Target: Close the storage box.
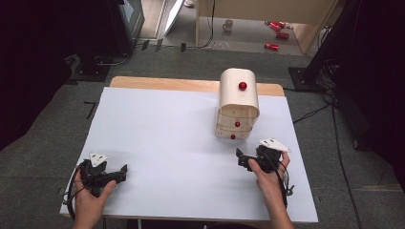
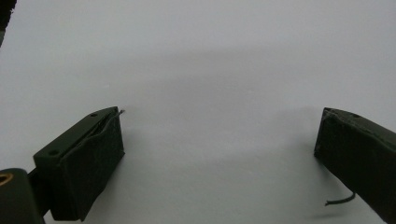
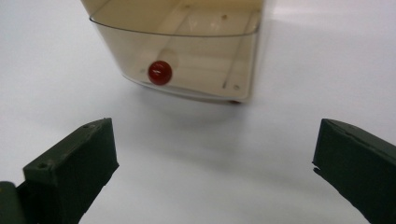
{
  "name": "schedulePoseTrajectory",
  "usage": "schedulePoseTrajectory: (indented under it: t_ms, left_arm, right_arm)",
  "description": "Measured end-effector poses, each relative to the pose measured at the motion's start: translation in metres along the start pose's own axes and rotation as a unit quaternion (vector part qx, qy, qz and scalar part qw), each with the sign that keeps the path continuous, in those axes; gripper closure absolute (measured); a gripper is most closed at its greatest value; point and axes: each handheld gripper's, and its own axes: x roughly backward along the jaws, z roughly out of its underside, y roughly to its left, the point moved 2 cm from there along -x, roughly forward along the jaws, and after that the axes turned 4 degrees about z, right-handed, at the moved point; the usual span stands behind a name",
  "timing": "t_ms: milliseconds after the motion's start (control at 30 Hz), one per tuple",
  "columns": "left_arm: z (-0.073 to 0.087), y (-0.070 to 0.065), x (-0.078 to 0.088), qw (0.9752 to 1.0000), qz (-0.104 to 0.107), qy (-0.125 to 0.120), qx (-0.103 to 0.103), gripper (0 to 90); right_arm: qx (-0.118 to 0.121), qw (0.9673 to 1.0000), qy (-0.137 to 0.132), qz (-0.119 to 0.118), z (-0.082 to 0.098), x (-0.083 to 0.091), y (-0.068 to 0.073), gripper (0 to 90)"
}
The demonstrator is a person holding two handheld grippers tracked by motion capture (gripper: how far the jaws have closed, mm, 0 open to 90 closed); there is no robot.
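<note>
A small cream drawer cabinet (image 1: 238,102) with a rounded top stands on the white table (image 1: 157,133), right of the middle. It carries a red knob (image 1: 242,86) on top and smaller red knobs on its drawer fronts (image 1: 233,137). My right gripper (image 1: 241,160) sits on the table just in front of the cabinet, open and holding nothing. In the right gripper view the see-through drawer front (image 3: 196,51) with its red knob (image 3: 160,73) lies a short way beyond the right gripper (image 3: 215,144). My left gripper (image 1: 122,174) rests near the front left corner. It stands open (image 2: 219,130) over bare table.
A strip of the wooden tabletop (image 1: 162,83) shows beyond the white sheet. On the floor behind lie red cans (image 1: 277,33) and a mug (image 1: 228,25). Dark equipment and cables flank the table on both sides.
</note>
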Motion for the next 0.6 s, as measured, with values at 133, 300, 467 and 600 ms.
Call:
schedulePoseTrajectory:
  t_ms: [133,300,467,600]
  left_arm:
    - [0.000,0.000,0.000,1.0000,0.000,0.000,0.000,1.2]
    - [0.000,0.000,0.000,1.0000,0.000,0.000,0.000,1.2]
    - [0.000,0.000,0.000,1.0000,0.000,0.000,0.000,1.2]
    - [0.000,0.000,0.000,1.0000,0.000,0.000,0.000,1.2]
  right_arm:
    - [0.000,1.0000,0.002,0.007,0.004,0.004,-0.007,0.0]
    - [-0.004,0.9999,0.005,0.013,0.014,0.014,-0.023,0.0]
    - [-0.010,0.9997,0.011,0.019,0.024,0.020,-0.035,0.0]
    - [-0.016,0.9995,0.016,0.024,0.032,0.025,-0.044,0.0]
